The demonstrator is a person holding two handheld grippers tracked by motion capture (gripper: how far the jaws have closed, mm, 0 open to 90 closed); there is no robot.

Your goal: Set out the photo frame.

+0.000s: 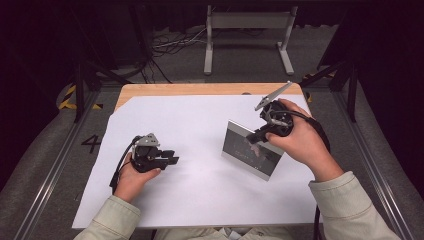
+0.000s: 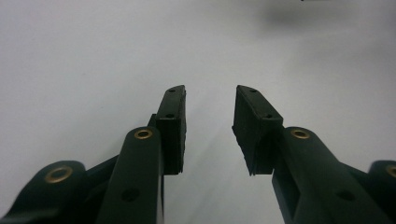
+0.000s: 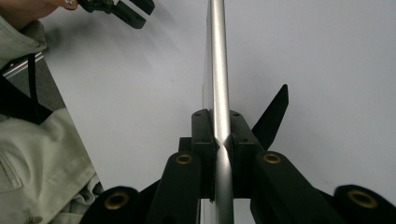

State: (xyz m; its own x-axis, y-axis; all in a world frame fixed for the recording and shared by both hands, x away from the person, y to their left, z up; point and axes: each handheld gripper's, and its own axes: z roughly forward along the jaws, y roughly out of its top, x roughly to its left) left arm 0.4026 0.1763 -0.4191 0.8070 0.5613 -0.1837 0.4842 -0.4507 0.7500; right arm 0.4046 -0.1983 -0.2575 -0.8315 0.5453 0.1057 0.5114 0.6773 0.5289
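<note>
A silver-edged picture frame (image 1: 252,150) with a dark glass front stands tilted on the white sheet, right of centre. My right gripper (image 1: 257,136) is shut on its upper edge. In the right gripper view the frame's silver edge (image 3: 217,56) runs straight up between the pads of the right gripper (image 3: 220,135), and its black stand leg (image 3: 273,116) sticks out at the right. My left gripper (image 1: 172,157) rests low over the sheet at the left. In the left gripper view, the left gripper (image 2: 210,130) is open, with bare paper between the pads.
A large white sheet (image 1: 200,190) covers most of the wooden table (image 1: 200,89). Beyond the table's far edge a grey metal stand (image 1: 247,30) and cables lie on the floor. Metal rails (image 1: 370,165) run along both sides.
</note>
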